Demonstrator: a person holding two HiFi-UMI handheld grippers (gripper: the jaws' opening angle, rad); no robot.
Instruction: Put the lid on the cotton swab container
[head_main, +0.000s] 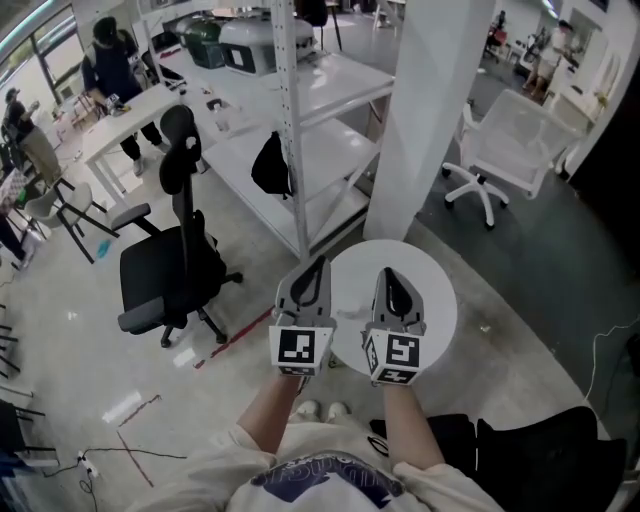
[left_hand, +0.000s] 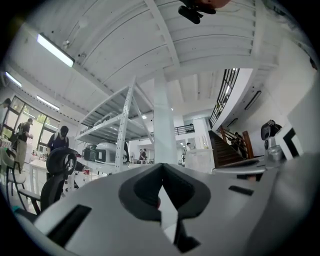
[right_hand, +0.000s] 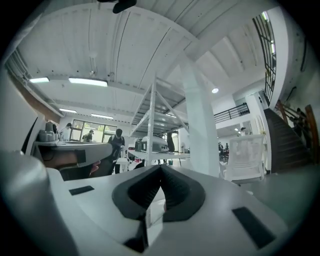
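Neither a cotton swab container nor a lid shows in any view. In the head view both grippers are held side by side above a small round white table (head_main: 440, 300). My left gripper (head_main: 321, 264) is shut with nothing between its jaws. My right gripper (head_main: 386, 273) is shut and empty too. The left gripper view looks out level across the room, and the left gripper (left_hand: 161, 169) shows its jaws closed to a point. In the right gripper view the right gripper (right_hand: 161, 170) is closed the same way, with only the room beyond it.
A black office chair (head_main: 170, 270) stands on the floor to the left. A white shelving rack (head_main: 300, 130) and a white pillar (head_main: 430, 110) rise behind the table. A white chair (head_main: 510, 150) stands at the back right. People sit at desks far left.
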